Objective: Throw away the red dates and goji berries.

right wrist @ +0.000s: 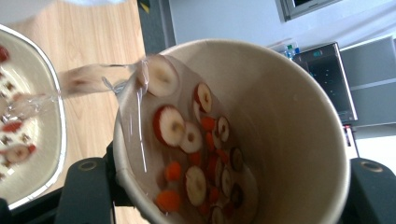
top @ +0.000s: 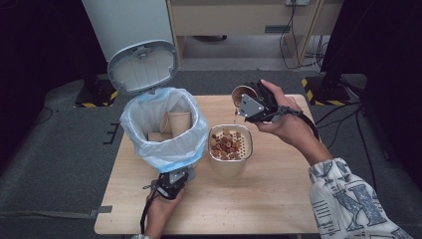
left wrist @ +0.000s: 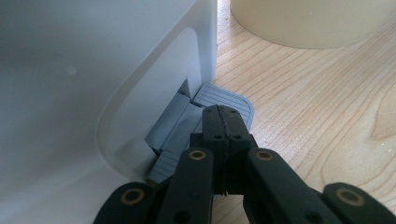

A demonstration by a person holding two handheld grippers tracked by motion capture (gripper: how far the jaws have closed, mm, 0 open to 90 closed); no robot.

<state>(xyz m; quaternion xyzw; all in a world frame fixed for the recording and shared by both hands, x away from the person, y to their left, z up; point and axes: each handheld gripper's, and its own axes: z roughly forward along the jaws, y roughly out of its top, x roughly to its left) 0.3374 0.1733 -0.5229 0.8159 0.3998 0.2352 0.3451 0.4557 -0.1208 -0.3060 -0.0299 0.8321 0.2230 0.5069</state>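
A white pedal bin (top: 149,149) lined with a pale blue bag stands at the table's left, its lid (top: 143,67) raised. My left gripper (top: 175,180) is shut, its tip (left wrist: 223,116) resting on the grey foot pedal (left wrist: 229,99) at the bin's base (left wrist: 93,70). My right gripper (top: 245,101) is shut on a paper cup (top: 242,92), tilted toward a cream strainer container (top: 249,145). Water (right wrist: 93,79) with red and white slices (right wrist: 187,135) runs over the cup's (right wrist: 289,116) lip into the strainer (right wrist: 56,98). The right gripper (right wrist: 229,200) clasps the cup's sides.
Paper cups (top: 179,122) lie inside the bin's bag. The strainer holds several wet slices. The wooden table (top: 268,204) has bare room at front and right. Dark stands and cables sit on the floor beyond the table's far edge.
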